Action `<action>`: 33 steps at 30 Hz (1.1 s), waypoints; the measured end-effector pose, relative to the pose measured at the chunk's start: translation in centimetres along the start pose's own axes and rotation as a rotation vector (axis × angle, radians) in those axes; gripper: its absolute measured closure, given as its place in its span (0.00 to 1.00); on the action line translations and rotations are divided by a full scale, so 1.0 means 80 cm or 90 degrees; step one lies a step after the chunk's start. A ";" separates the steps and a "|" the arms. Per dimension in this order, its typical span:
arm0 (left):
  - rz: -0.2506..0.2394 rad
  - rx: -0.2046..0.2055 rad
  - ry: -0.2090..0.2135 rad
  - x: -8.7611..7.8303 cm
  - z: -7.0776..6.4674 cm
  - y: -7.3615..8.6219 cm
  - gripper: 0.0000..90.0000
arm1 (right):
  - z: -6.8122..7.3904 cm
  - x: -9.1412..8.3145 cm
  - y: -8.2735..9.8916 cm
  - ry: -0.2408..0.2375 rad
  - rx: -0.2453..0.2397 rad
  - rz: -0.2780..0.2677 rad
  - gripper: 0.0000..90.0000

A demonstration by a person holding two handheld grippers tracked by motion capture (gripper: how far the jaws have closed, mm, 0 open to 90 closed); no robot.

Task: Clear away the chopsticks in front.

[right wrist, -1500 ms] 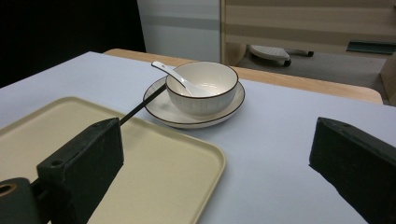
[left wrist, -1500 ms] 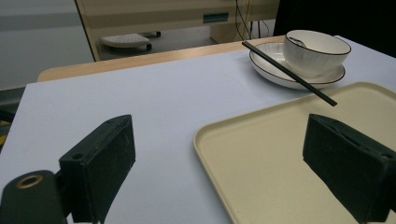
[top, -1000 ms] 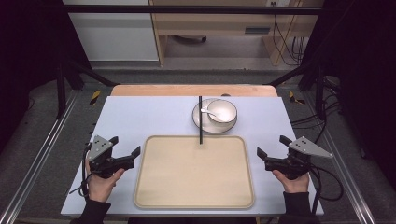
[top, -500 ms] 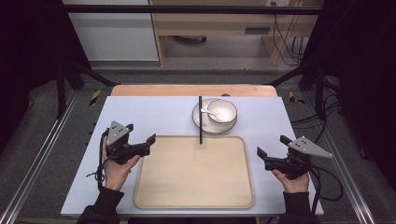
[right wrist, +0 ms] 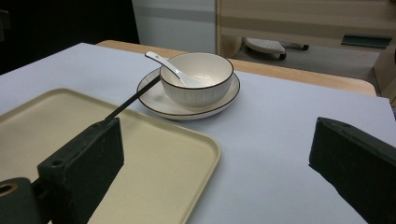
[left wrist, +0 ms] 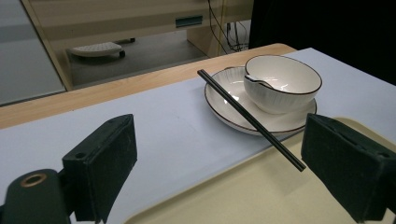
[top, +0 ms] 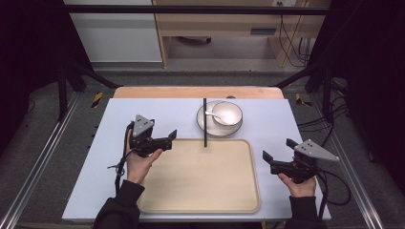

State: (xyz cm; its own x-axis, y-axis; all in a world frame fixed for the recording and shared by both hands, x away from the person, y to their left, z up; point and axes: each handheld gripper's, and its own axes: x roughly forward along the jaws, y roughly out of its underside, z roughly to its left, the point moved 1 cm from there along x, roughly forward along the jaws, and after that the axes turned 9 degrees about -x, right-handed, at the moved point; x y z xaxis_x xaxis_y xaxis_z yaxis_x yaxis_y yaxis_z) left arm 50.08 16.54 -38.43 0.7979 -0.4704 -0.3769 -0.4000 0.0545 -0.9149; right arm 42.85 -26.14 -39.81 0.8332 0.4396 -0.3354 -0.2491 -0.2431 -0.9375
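A beige tray lies at the table's near middle. Behind it a white bowl with a white spoon sits on a white plate. A pair of black chopsticks rests on the plate's left rim, its near end over the tray's far edge. My left gripper hovers open at the tray's far left corner, pointing towards the chopsticks. At the tray's right side my right gripper stays open and empty; its view shows the bowl and tray ahead.
A pale blue mat covers the table, with a wooden strip along its far edge. Black frame posts stand at both far corners. Beyond the table is a floor with wooden furniture and cables.
My left gripper has moved from the table's left side forward and right, up to the tray's far left corner. The right gripper has stayed put.
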 end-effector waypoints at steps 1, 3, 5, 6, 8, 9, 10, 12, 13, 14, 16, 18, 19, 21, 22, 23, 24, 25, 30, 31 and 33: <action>0.002 0.003 -0.001 0.004 -0.002 -0.001 0.11 | 0.000 0.000 0.000 0.000 0.000 0.000 0.04; 0.006 0.008 0.000 0.011 -0.006 -0.002 0.11 | 0.000 0.000 0.000 0.001 -0.003 0.000 0.04; 0.010 0.011 0.000 0.019 -0.009 -0.003 0.11 | 0.000 0.000 -0.001 0.001 -0.003 -0.002 0.04; 0.013 0.011 0.002 0.024 -0.011 -0.004 0.11 | 0.000 0.000 -0.001 0.000 -0.003 -0.001 0.04; 0.016 0.010 0.005 0.032 -0.015 -0.005 0.12 | 0.001 0.000 -0.001 0.002 -0.005 0.001 0.04; 0.018 0.010 0.007 0.037 -0.017 -0.005 0.12 | 0.001 0.000 -0.001 0.002 -0.005 0.002 0.04; 0.021 0.012 0.007 0.041 -0.019 -0.005 0.12 | 0.001 0.000 -0.001 0.001 -0.004 0.001 0.04; 0.031 0.024 0.003 0.051 -0.023 -0.006 0.12 | 0.001 0.001 -0.002 0.000 -0.007 0.001 0.04; 0.036 0.029 0.001 0.056 -0.025 -0.006 0.12 | 0.002 0.001 -0.002 -0.001 -0.006 0.000 0.04; 0.042 0.033 0.000 0.060 -0.027 -0.006 0.12 | 0.002 0.001 -0.002 0.000 -0.006 0.001 0.04; 0.052 0.039 0.000 0.069 -0.030 -0.007 0.13 | 0.002 0.000 -0.003 -0.001 -0.005 0.000 0.04; 0.056 0.041 0.000 0.078 -0.034 -0.007 0.13 | 0.002 0.000 -0.003 -0.002 -0.005 -0.002 0.04; 0.059 0.044 0.000 0.082 -0.035 -0.007 0.14 | 0.002 0.000 -0.003 -0.002 -0.005 0.000 0.04; 0.065 0.051 0.000 0.090 -0.039 -0.006 0.14 | 0.002 0.001 -0.003 -0.002 -0.006 0.001 0.04; 0.069 0.053 -0.001 0.094 -0.040 -0.006 0.15 | 0.002 0.001 -0.003 -0.002 -0.005 0.002 0.04; 0.073 0.055 -0.001 0.098 -0.041 -0.005 0.15 | 0.002 0.001 -0.003 -0.004 -0.007 0.002 0.04; 0.076 0.054 0.001 0.102 -0.043 -0.005 0.15 | 0.003 0.002 -0.003 -0.003 -0.007 0.003 0.04; 0.078 0.054 0.002 0.105 -0.044 -0.005 0.15 | 0.003 0.002 -0.003 -0.005 -0.007 0.003 0.04; 0.081 0.055 0.003 0.122 -0.051 -0.007 0.16 | 0.003 0.003 -0.003 -0.006 -0.008 0.006 0.04; 0.083 0.056 0.002 0.126 -0.052 -0.007 0.17 | 0.003 0.003 -0.003 -0.006 -0.008 0.006 0.04; 0.089 0.061 0.001 0.134 -0.054 -0.007 0.17 | 0.003 0.002 -0.003 -0.006 -0.008 0.005 0.04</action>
State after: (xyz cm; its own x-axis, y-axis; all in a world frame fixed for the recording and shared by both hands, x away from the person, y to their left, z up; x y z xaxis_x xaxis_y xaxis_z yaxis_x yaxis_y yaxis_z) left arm 56.91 7.68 -41.30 0.7366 -0.4533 -0.5020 -0.4631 0.2029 -0.8628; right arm 42.95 -25.78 -39.68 0.8262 0.4462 -0.3438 -0.2498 -0.2569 -0.9336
